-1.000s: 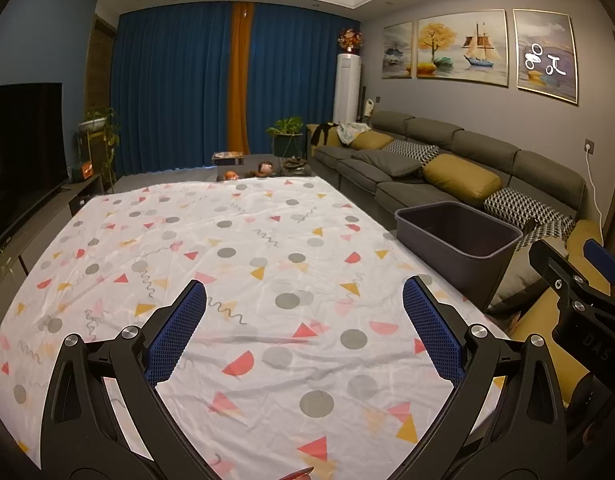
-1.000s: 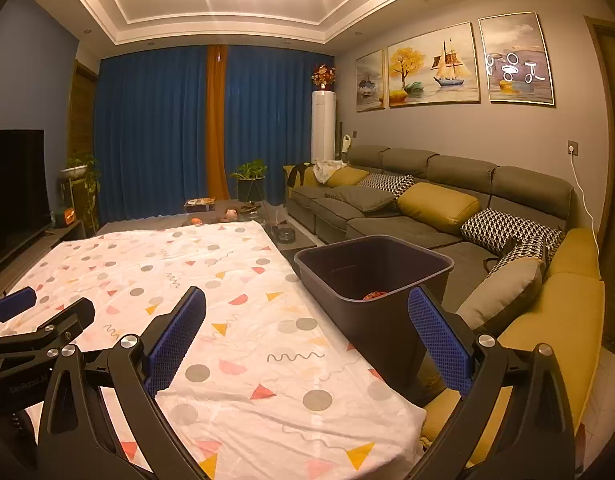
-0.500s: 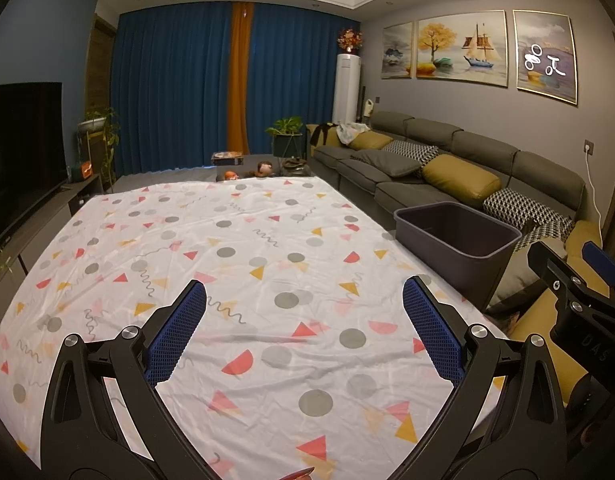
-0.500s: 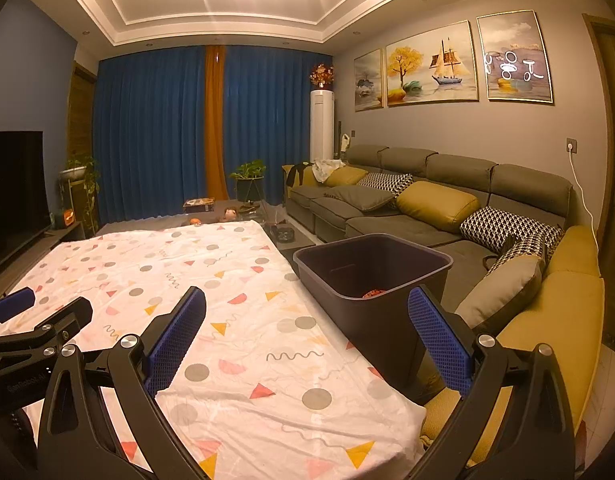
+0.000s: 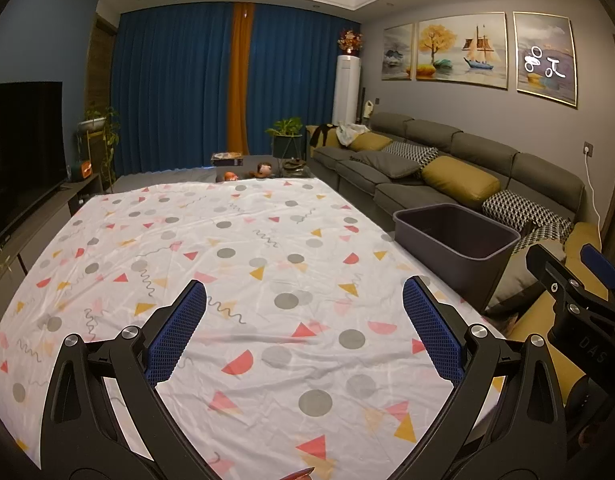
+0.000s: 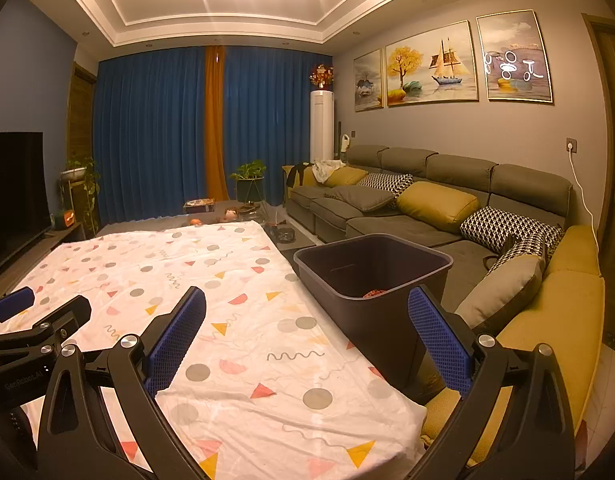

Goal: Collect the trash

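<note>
A dark grey bin (image 6: 371, 280) stands beside the right edge of the table; a reddish piece of trash (image 6: 374, 293) lies inside it. The same bin (image 5: 459, 240) shows at the right in the left wrist view. My left gripper (image 5: 305, 320) hovers open over the patterned tablecloth (image 5: 227, 260) with nothing between its blue pads. My right gripper (image 6: 307, 324) is open and holds nothing, hanging near the table's right edge with the bin just ahead of its right finger. Each gripper appears at the edge of the other's view. No loose trash shows on the cloth.
A long grey sofa (image 6: 447, 200) with yellow and patterned cushions runs along the right wall, close behind the bin. A TV (image 5: 19, 140) stands at the left. Small objects (image 5: 247, 172), a plant (image 5: 287, 136) and blue curtains lie beyond the table's far end.
Nearly nothing: both views shift very slightly, and both grippers stay open and empty in the same places.
</note>
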